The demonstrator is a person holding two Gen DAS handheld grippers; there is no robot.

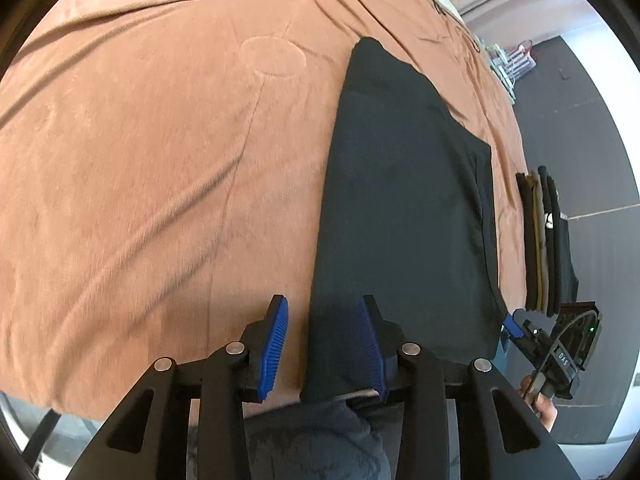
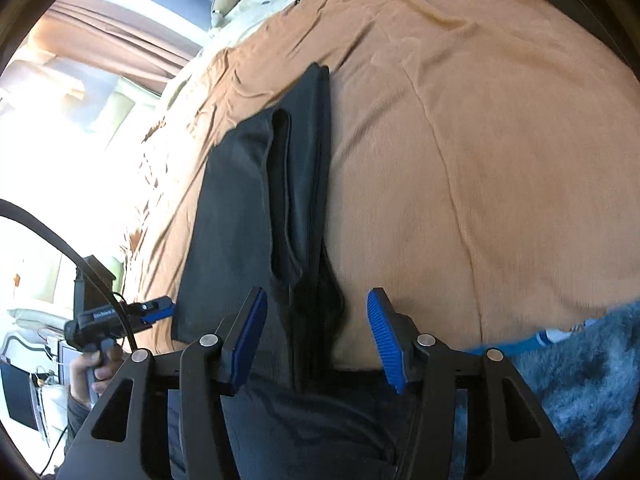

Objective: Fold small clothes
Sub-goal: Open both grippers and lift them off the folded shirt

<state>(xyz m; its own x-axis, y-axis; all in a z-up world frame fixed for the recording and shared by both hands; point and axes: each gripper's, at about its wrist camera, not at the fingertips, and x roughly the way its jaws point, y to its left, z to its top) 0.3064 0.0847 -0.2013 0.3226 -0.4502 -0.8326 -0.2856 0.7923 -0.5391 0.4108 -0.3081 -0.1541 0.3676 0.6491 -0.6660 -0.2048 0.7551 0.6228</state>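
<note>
Bedspread [image 1: 140, 160] orange, rumpled; curtains [image 2: 120, 36] beyond

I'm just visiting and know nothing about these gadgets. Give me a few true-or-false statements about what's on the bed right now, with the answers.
1. The dark garment lies on a brown bedspread. True.
2. The left tongs are clamped tight on the garment. False: their blue pads stand apart, with the garment's near edge loose between them.
3. A stack of folded clothes sits near the bed's edge. True.
4. The garment is bright red. False: it is black or very dark grey.
5. The right tongs are open. True.
6. The garment is rolled into a ball. False: it lies flat, folded into a long strip.
</note>
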